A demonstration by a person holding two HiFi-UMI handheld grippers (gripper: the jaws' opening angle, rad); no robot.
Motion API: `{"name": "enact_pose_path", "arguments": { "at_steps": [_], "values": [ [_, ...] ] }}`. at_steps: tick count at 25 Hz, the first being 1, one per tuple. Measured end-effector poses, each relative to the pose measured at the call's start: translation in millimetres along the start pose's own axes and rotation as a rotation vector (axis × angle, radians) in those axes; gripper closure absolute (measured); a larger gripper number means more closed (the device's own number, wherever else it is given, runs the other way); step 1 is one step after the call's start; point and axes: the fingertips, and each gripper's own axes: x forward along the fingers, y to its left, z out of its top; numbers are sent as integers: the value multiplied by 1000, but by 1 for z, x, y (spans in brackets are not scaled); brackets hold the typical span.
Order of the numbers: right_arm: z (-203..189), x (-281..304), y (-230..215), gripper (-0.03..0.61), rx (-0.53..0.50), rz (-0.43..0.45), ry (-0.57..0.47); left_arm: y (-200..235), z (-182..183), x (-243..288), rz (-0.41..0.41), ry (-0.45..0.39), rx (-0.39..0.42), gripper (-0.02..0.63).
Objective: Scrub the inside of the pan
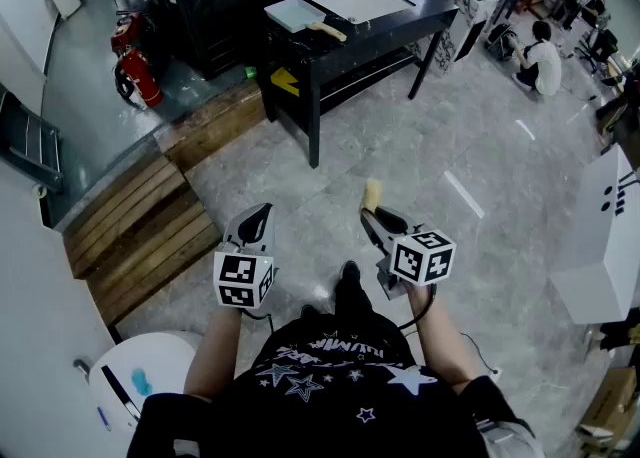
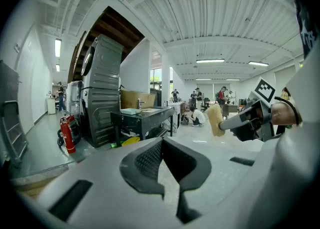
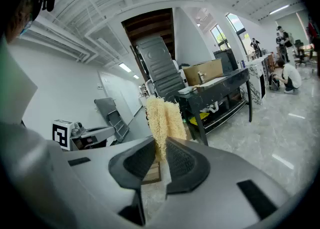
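Head view is showing what seems to be a pale, shallow rectangular pan (image 1: 293,13) lying on the black bench (image 1: 400,18), well apart from both tongs. Right tongs (image 3: 161,145) are pinching a yellow fibrous scrubber (image 3: 162,115); left tongs (image 2: 162,142) are sitting pressed together, empty.

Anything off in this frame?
Nothing spilled or damaged. Only oddity: the right gripper grips a yellow scrubber in mid-air, far from the black table where a pale rectangular pan lies. The left gripper is shut and empty.

Grey marble floor (image 1: 400,156), black table (image 1: 370,21)
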Motion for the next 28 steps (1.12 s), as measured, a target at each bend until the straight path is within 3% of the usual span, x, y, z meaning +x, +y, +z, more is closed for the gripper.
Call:
{"name": "enact_pose_path", "arguments": {
  "at_steps": [28],
  "values": [
    [-15, 40, 8, 511, -45, 47, 91, 51, -33, -11, 79, 62, -131, 606]
  ]
}}
